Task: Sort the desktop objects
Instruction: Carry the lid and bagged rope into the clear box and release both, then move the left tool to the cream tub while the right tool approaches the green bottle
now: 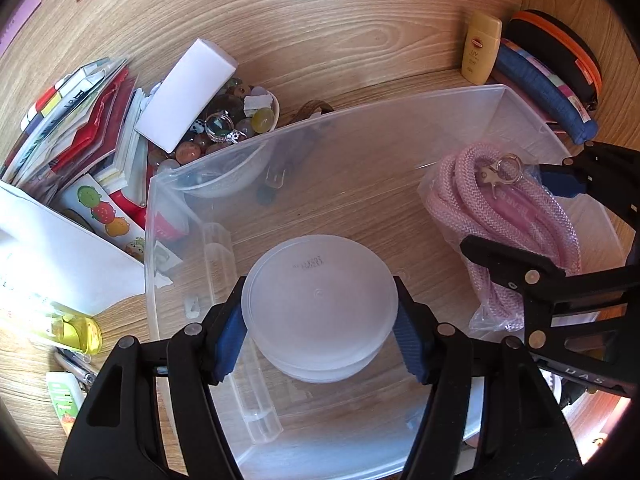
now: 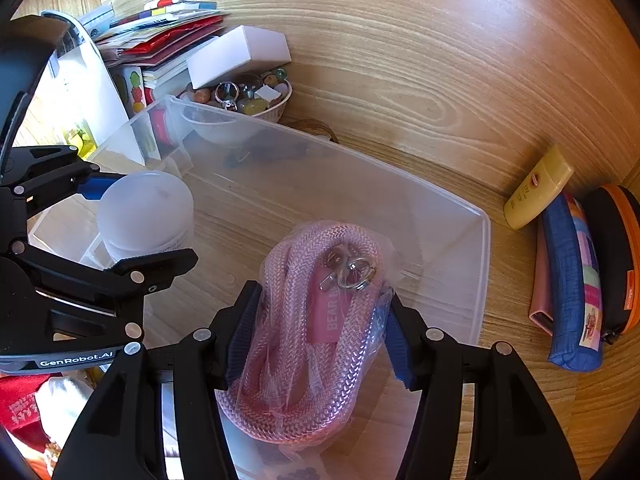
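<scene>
A clear plastic bin [image 1: 320, 120] [image 2: 476, 216] stands on the wooden desk. My left gripper [image 1: 318, 340] is shut on a frosted white round jar [image 1: 320, 304], held inside the bin; the jar also shows in the right wrist view [image 2: 146, 212]. My right gripper [image 2: 316, 336] is shut on a bagged pink rope lanyard [image 2: 304, 320] with a metal clasp, also inside the bin; the lanyard shows at the right in the left wrist view [image 1: 496, 208]. The two grippers are side by side, apart.
Behind the bin are a bowl of beads [image 1: 236, 120], a white box [image 1: 188, 92] and stacked papers [image 1: 80, 120]. A yellow sunscreen bottle [image 1: 480, 48], blue pouch [image 2: 572, 280] and black-orange case [image 2: 616, 256] lie to the right. Small bottles [image 1: 76, 332] sit left.
</scene>
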Tool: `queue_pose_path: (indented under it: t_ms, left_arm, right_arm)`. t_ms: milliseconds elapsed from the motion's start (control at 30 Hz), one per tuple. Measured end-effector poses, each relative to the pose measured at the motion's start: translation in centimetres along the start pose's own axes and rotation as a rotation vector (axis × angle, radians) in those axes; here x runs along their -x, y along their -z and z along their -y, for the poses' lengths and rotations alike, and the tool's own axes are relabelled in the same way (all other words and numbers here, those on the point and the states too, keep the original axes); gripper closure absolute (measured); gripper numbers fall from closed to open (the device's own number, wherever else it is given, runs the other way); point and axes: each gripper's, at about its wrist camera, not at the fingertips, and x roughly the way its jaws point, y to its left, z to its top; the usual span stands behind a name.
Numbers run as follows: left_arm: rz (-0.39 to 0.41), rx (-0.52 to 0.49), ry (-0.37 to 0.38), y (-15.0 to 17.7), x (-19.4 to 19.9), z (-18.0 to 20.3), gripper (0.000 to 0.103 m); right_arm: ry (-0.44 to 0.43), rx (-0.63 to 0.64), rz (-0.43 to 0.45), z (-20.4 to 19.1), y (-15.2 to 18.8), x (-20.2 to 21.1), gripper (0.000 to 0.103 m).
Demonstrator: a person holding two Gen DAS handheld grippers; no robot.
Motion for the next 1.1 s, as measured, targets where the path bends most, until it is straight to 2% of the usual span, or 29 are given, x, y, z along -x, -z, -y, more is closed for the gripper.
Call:
queue_pose_path:
  t_ms: [133,333,400,567,700,967,1100]
  left_arm:
    - [0.006,-0.002,-0.021,-0.1,0.2,0.1,0.03]
    - [0.026,0.002,-0.022,0.0,1.3,0.4,0.029]
    - [0.046,-0.001,-0.031,0.1,2.1,0.6,0.029]
    - [0.103,0.005,-0.051,0.7,4.6,0.3,0.019]
    - [0.142,0.019,-0.052,1.8,6.0,-1.1,0.018]
    - [0.23,0.044,-0.062,3.8,9.3,-1.0,0.015]
    - [0.264,0.063,-0.063,5.4,10.5,-1.2,0.015]
  right_arm:
    - [0.03,0.021,0.009,-0.2,0.0,0.3,0.049]
    - [0.082,0.065,0.058,-1.2,0.3,1.9,0.049]
    - [0.093,0.068,0.072,-1.3,0.4,2.5,0.047]
    - [0.101,0.04,0.118,-1.0,0.7,4.4,0.036]
    - [0.098,0.005,0.164,-0.4,1.3,6.4,0.033]
    - [0.109,-0.056,0.254,0.0,3.7,10.4,0.022]
    - [0.121,-0.067,0.276,-0.2,5.1,11.8,0.022]
